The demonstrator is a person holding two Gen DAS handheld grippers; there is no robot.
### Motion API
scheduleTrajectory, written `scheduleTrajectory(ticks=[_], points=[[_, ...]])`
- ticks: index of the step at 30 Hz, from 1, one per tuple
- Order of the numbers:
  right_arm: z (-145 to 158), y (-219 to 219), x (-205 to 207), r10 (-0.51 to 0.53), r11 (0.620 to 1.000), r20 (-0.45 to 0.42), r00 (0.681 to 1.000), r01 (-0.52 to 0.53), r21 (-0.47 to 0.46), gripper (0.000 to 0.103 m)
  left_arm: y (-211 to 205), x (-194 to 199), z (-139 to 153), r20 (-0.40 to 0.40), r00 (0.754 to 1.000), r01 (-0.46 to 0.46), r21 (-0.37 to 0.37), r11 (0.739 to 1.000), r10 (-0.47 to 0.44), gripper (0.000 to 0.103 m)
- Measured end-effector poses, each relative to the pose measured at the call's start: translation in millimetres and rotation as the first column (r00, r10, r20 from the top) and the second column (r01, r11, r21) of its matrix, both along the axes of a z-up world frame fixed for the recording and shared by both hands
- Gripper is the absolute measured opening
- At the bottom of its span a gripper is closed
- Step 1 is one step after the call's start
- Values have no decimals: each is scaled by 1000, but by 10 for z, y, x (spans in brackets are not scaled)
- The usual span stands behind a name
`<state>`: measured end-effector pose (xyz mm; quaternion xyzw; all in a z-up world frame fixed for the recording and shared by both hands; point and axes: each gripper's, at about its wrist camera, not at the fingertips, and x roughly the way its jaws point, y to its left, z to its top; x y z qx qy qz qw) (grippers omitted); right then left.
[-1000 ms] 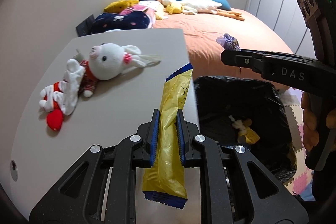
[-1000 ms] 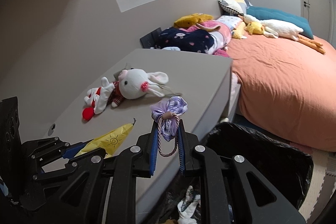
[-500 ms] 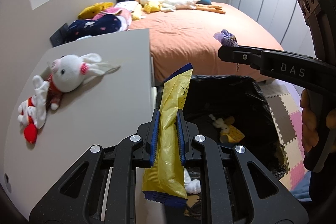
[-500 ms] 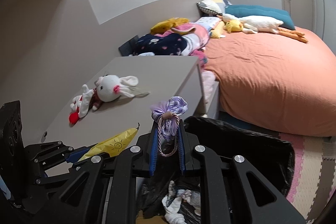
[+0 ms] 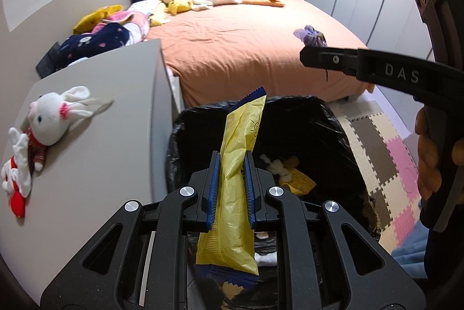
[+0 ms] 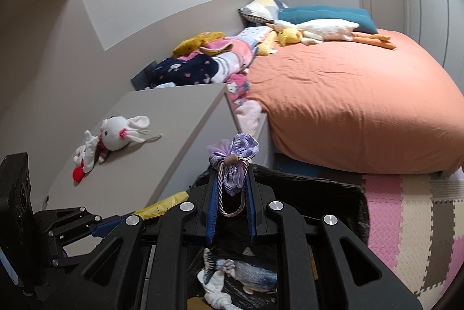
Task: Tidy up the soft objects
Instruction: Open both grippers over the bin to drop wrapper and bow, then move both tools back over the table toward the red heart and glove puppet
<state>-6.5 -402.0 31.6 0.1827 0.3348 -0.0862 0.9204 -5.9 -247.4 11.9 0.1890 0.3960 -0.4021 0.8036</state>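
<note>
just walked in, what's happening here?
A person holds a claw in each hand over a bin lined with a black bag, beside a grey table. The left claw is shut on a yellow snack wrapper; the right claw is shut on a small purple drawstring pouch. Neither is released yet. A white plush rabbit lies on the table, untouched.

Bin [image 5: 333,118] mouth open below; desk [image 5: 116,106] edge left.
</note>
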Motion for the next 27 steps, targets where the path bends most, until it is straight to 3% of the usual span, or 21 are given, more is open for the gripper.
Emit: scheduleTrajectory(ticks=[4, 6, 8, 9, 10, 11, 13, 20, 27], points=[[-26, -86, -41, -24, 1000, -10, 1000, 24, -5, 18, -109, -56, -65, -26, 999, 22, 8, 1000, -22, 16], [-35, -125, -68, -40, 999, -15, 999, 40, -10, 26, -154, -86, -106, -41, 999, 34, 18, 999, -33, 17], [-33, -164, -117, -76, 997, -8, 997, 76, -13, 51, -181, -92, -141, -59, 998, 36, 33, 999, -34, 48], [-27, -191, -154, -104, 994, -1, 995, 103, -22, 56, -181, -94, -143, -52, 998, 25, 40, 999, -23, 92], [-20, -216, -182, -130, 991, 4, 991, 130, -31, 64, -167, -107, -126, -28, 1000, 8, 31, 999, -8, 97], [-6, -248, -224, -163, 986, 13, 986, 164, -44, 70, -140, -120, -94, -2, 1000, -3, 18, 1000, 3, 97], [1, -299, -265, -193, 980, 22, 981, 193, -49, 72, -117, -115, -59, 4, 1000, -7, 13, 1000, 7, 97], [-31, -431, -323, -224, 974, 22, 974, 224, -18, 73, -36, -20, -54, 5, 998, -66, 18, 998, 66, 97], [-50, -400, -295, -206, 978, 16, 978, 207, -18, 73, -29, -19, -92, 7, 998, -68, 26, 997, 68, 97]])
